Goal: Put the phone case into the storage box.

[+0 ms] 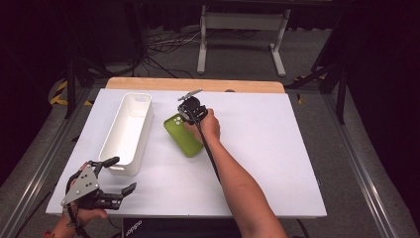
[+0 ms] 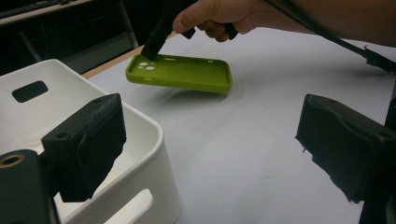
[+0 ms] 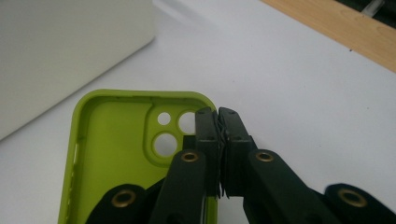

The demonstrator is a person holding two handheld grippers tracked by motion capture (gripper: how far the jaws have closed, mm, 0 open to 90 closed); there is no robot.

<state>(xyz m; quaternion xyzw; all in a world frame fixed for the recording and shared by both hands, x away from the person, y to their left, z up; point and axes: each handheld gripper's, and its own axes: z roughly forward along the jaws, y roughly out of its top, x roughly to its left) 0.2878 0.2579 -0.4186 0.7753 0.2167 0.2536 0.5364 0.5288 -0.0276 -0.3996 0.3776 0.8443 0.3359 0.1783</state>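
Green silicone is being gripped at the middle of the white table (image 1: 277, 163): a lime phone case (image 1: 183, 134) is being held by the right gripper (image 1: 184, 115) at the edge beside its camera cut-outs. In the right gripper view, the two black jaws are being pressed nearly together on the case's side wall (image 3: 140, 154), with only that thin rim between them, and the case's hollow inner face is being shown upward. In the left gripper view, the case (image 2: 182, 72) is being held tilted, its camera end raised off the table while a shadow is being cast beneath it; whether the far end is touching the surface cannot be told. The right hand (image 1: 210, 124) is being wrapped around the gripper's handle, and a black cable (image 1: 210, 156) is being trailed back along the forearm.

Just left of the case, a long white bin (image 1: 126, 134) is being left lying on the table, apart from the case, its open side upward and a handle slot showing in each end wall.

Near the table's front left corner, the left gripper (image 1: 119, 176) is being held by the left hand (image 1: 86, 214) with its jaws spread wide and nothing between them. In its own view the padded jaws are being shown well apart, one in front of the bin's near corner (image 2: 149, 154), the other above bare table.
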